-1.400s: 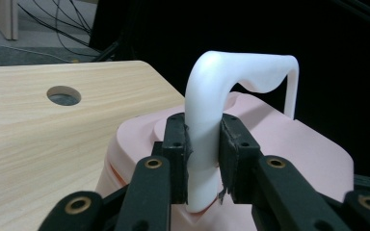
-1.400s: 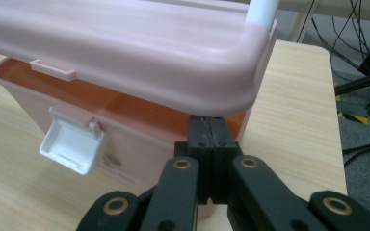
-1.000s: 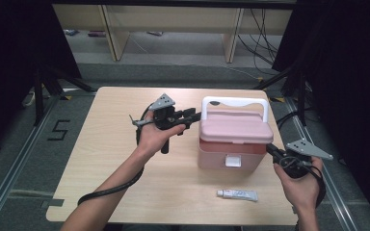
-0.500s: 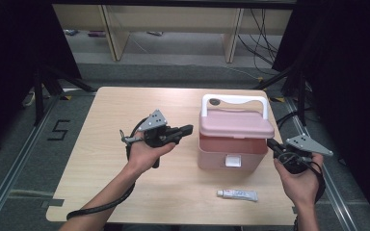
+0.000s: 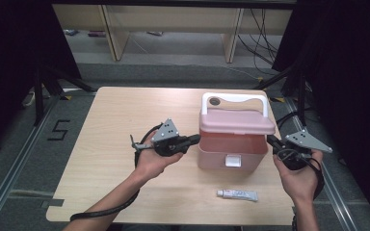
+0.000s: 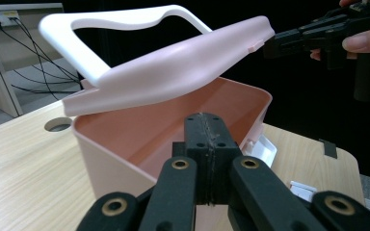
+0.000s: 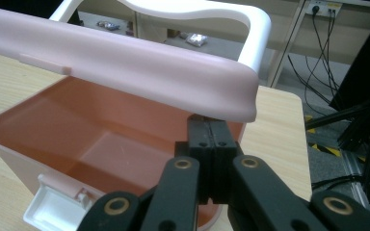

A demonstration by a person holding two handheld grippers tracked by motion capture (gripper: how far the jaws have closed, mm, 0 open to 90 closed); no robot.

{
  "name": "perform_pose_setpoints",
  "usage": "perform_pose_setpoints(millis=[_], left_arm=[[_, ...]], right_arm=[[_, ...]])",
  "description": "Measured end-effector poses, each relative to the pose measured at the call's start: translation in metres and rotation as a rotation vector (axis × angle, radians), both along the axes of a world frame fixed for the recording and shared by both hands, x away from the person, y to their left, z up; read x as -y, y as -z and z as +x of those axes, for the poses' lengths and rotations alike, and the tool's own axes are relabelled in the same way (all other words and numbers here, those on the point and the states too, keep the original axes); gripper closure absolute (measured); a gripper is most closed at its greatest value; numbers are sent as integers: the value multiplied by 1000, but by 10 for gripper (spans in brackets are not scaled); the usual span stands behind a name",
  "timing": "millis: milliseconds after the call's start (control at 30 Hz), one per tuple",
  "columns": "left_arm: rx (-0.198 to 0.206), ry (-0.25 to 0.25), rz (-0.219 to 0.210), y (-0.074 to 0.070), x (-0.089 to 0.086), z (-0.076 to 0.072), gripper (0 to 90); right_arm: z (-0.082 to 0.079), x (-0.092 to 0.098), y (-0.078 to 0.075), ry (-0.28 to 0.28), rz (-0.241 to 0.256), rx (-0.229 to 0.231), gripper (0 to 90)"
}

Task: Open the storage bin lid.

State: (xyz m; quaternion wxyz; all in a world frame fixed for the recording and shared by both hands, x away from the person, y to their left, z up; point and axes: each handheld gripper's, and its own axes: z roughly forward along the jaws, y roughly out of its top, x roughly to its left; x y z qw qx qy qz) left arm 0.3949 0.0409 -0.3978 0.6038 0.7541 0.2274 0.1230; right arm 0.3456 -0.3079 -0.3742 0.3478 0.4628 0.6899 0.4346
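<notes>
The left gripper point(image 5: 192, 140) is held at the left side of the pink box point(image 5: 231, 149), its jaws pressed fully together with nothing between them; in the left gripper view point(image 6: 207, 144) the closed tips are seen just short of the box's near wall, and contact cannot be told. The right gripper point(image 5: 271, 140) is likewise closed on nothing, its tips placed at the right end of the box, just under the edge of the lid point(image 7: 125, 67).

The box stands at the middle right of the table point(image 5: 111, 115). Its pink lid is raised and tilted, the white handle point(image 5: 233, 99) lies toward the far side, and the white latch point(image 5: 232, 161) hangs at the near face. The interior is seen bare. A small tube point(image 5: 237, 194) lies near the table's front edge.

Compared with half a second before, the left gripper has been brought right, closer to the box, and the lid is raised.
</notes>
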Motion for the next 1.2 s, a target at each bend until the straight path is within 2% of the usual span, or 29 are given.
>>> perform_pose_setpoints(millis=[33,100,133,233,433,733,833,900,933,1000,1100,1133,1200], left_arm=[[2,4,4,0,3,1,895],[-1,2,11,1,10,5,895],[-1,2,11,1,10,5,895],[12,-6,21,0,18,8,895],[18,-26,17,-2,22,12,895],[22,-33,10,-3,24,13,895],[22,-34,7,-4,25,13,895],[23,-35,3,-5,25,14,895],[24,-36,1,-5,25,14,896],[27,-38,2,-7,25,15,895],[29,-40,0,-8,25,15,895],[29,-40,0,-8,25,15,895],[29,-39,-2,-7,25,15,895]], right_arm=[[0,0,0,1,-1,2,900],[-2,-3,-1,12,31,-25,900],[-1,-2,0,10,30,-6,900],[1,-1,0,0,13,9,900],[-2,-3,0,12,32,-20,900],[-1,-2,-1,-5,17,-24,900],[1,0,1,-16,-10,-9,900],[0,-1,1,-28,-9,-29,900],[-1,-2,2,-18,8,-51,900],[-1,-1,3,-30,-7,-51,900],[-3,-2,4,-29,13,-77,900],[-2,1,4,-41,-19,-58,900],[-2,1,5,-38,-13,-44,899]])
